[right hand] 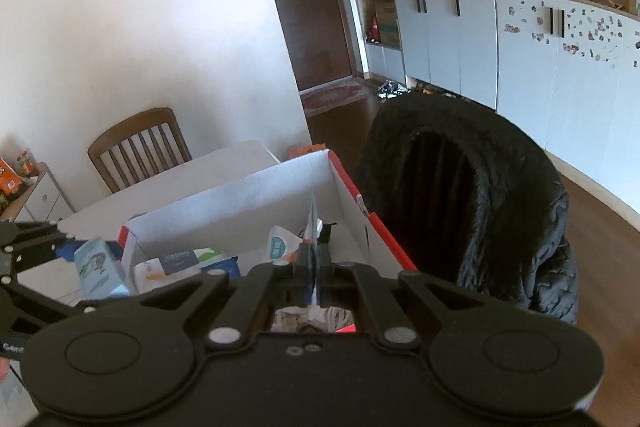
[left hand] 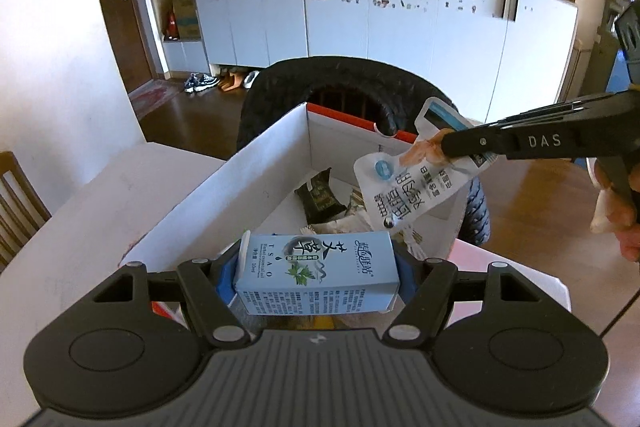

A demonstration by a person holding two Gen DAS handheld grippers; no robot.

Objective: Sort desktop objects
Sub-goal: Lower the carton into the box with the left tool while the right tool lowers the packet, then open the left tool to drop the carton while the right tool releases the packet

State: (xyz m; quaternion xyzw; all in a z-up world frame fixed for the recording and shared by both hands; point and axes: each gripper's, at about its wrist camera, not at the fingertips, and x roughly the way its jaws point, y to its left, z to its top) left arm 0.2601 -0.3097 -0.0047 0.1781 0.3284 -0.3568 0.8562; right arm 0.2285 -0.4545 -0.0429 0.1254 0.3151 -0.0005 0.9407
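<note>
Between the black left gripper (left hand: pixel 316 273) fingers with their blue pads, a pale blue carton (left hand: pixel 316 275) is showing black brush lettering, a green leaf sprig and a grey ink swirl. Ahead of it the box (left hand: pixel 256 163) is showing white inside walls and a red outer rim, and the black right gripper (left hand: pixel 444 147), reaching in from that side, is pinching a white pouch (left hand: pixel 412 183) printed with dark lettering, a blue round badge, a teal top strip and an orange patch. Beyond the box, a black quilted jacket (right hand: pixel 500 195) is draping over a chair, and white cabinet doors (left hand: pixel 400 11) dotted with small stickers are standing further back.
</note>
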